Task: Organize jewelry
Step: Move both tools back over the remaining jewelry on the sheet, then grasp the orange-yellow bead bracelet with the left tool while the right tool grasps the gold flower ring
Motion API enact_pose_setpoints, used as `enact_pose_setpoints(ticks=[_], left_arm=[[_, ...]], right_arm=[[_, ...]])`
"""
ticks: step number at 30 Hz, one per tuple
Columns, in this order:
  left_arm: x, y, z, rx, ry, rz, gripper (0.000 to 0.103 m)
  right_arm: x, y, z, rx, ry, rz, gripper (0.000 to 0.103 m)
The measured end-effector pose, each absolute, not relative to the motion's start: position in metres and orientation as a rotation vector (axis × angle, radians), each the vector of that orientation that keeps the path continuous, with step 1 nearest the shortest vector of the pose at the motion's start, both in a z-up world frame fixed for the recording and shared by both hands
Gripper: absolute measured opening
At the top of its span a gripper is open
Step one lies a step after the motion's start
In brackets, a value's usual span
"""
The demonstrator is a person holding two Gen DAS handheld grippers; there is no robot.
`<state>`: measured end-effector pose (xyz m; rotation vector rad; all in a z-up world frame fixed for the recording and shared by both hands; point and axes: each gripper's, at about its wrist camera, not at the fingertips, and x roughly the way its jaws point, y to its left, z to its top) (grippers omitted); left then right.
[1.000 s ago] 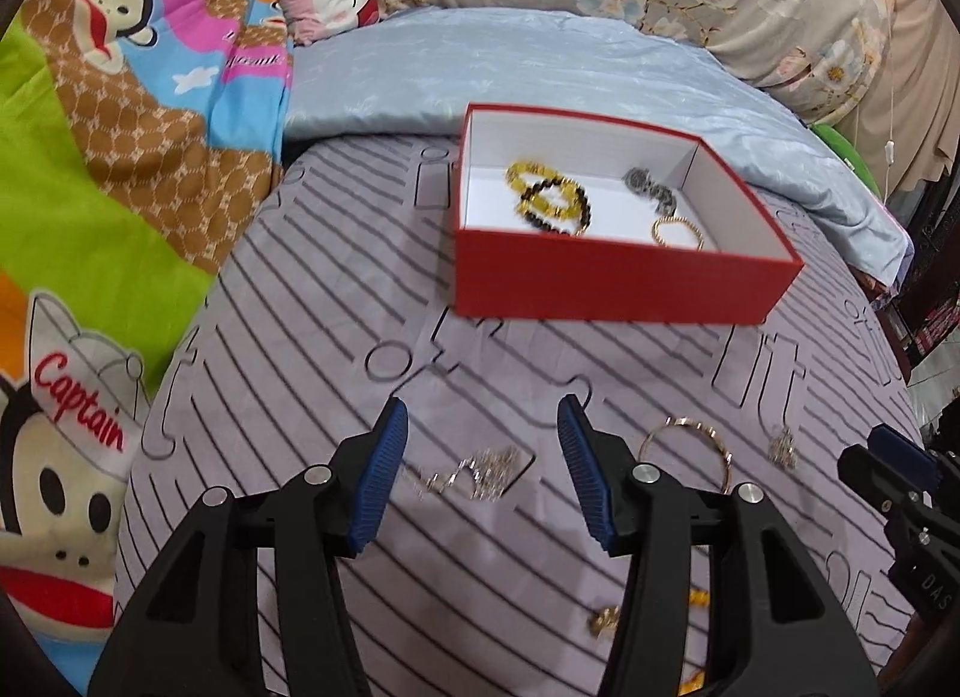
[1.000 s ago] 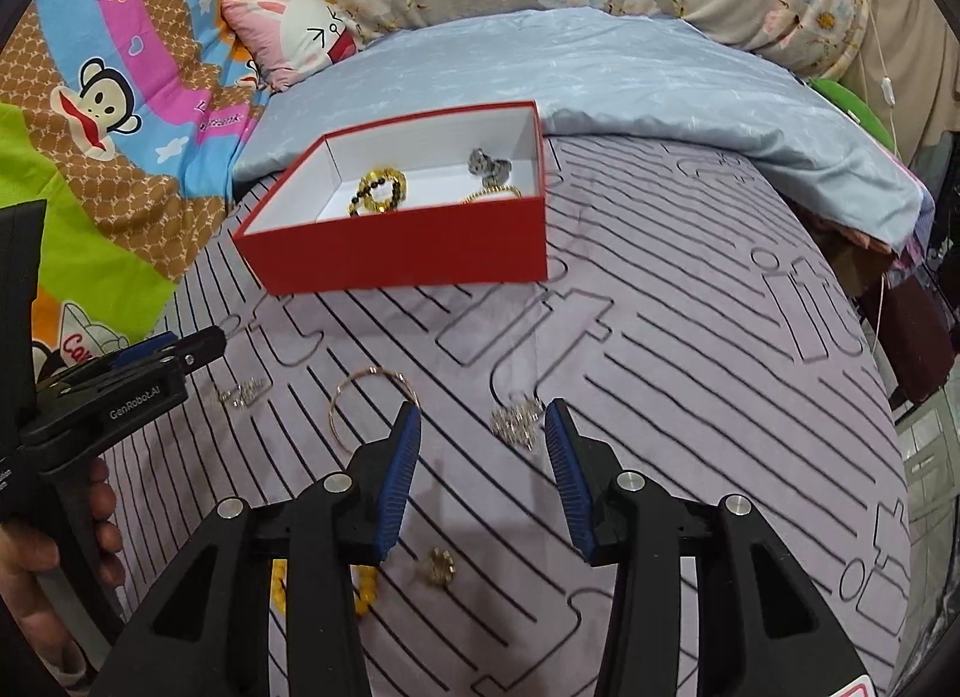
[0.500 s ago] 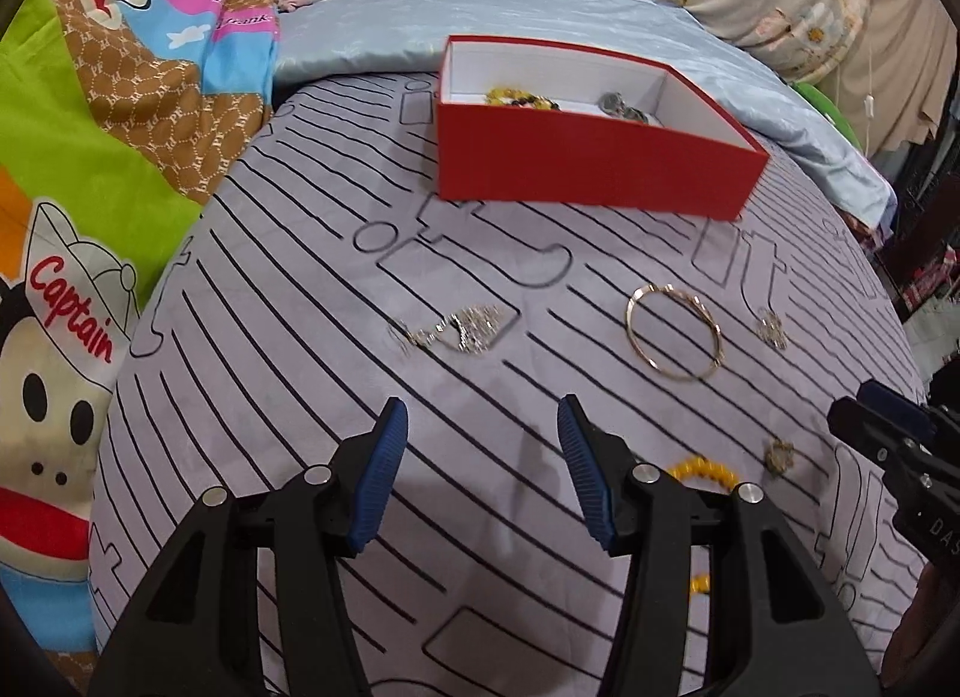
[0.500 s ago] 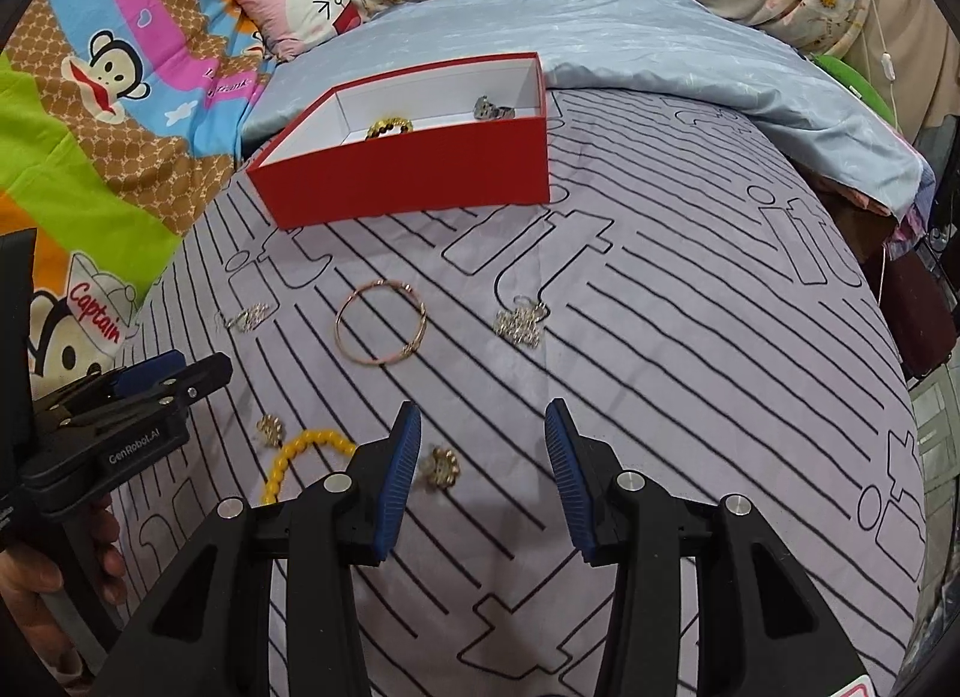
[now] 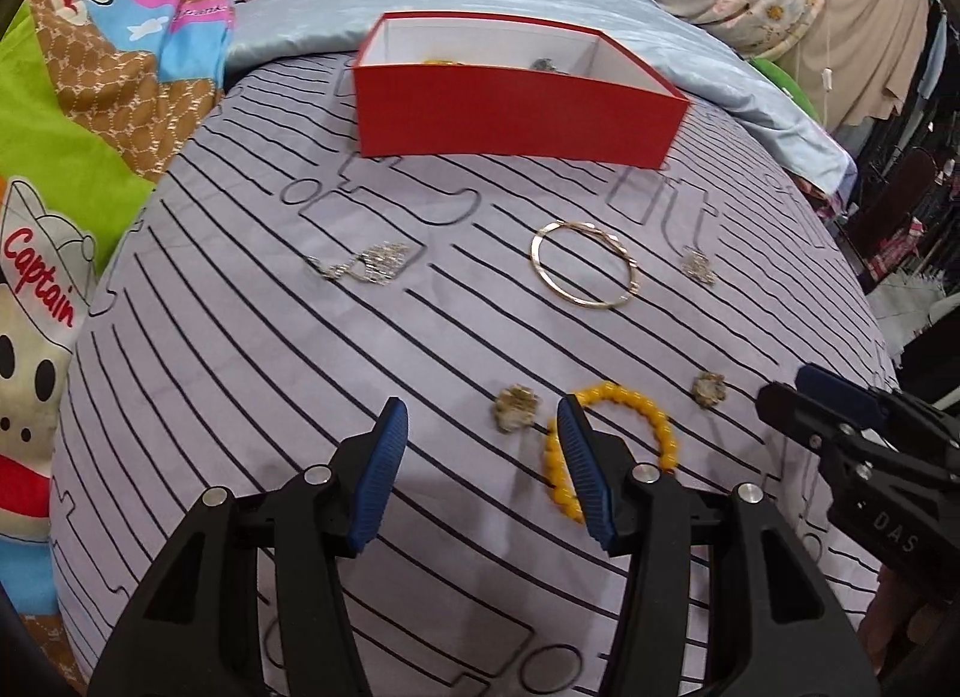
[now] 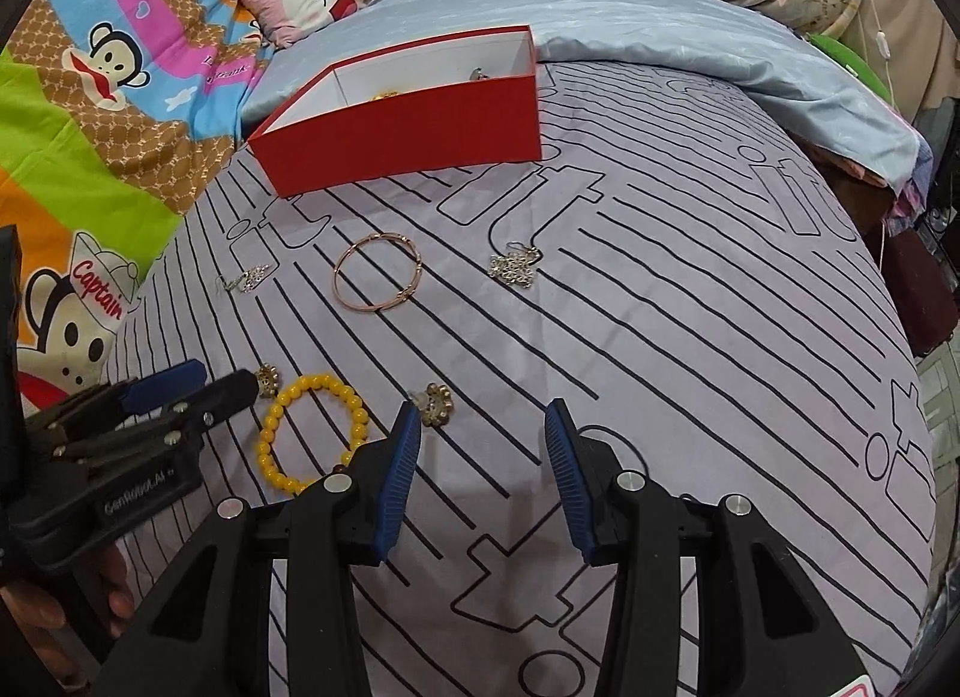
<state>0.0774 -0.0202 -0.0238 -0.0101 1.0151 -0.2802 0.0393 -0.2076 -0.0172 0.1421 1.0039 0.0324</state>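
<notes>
A red box (image 5: 510, 109) (image 6: 408, 133) with some jewelry inside stands at the far side of the striped purple sheet. Loose on the sheet lie a gold bangle (image 5: 583, 272) (image 6: 378, 272), a yellow bead bracelet (image 5: 606, 445) (image 6: 312, 433), two silver pieces (image 5: 366, 268) (image 6: 516, 268) and two small gold flower pieces (image 5: 515, 408) (image 6: 437, 404). My left gripper (image 5: 480, 472) is open and empty, just left of the yellow bracelet. My right gripper (image 6: 480, 478) is open and empty, just right of a gold flower piece.
A cartoon monkey blanket (image 5: 78, 115) lies to the left. A light blue quilt (image 6: 660, 31) and floral pillows lie behind the box. The bed edge drops off at the right (image 6: 924, 307).
Both grippers have pulled back toward the near edge of the bed, away from the box. The yellow bracelet and gold flower pieces have come into view. Both stay open.
</notes>
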Motion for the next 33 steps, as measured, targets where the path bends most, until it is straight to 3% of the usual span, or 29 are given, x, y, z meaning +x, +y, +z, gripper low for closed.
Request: enact_pose_setpoints(ticks=[11,19,30,33], left_arm=[[0.066,-0.041,-0.040,0.040,1.039,-0.287,0.047],[0.065,-0.035,-0.041,0.073,1.019,-0.284,0.007],[0.065,-0.023,-0.032,0.026,1.027,-0.305,0.007],[0.066,-0.023,-0.032,0.021,1.029,-0.307,0.007]], right_arm=[[0.037,-0.212,-0.016,0.147,0.996,0.027,0.043],[0.039,-0.208,-0.019,0.155,1.004,0.042,0.043],[0.053,-0.200,-0.034,0.180,1.034,0.082,0.039],[0.057,-0.198,-0.039,0.194,1.043,0.091,0.034]])
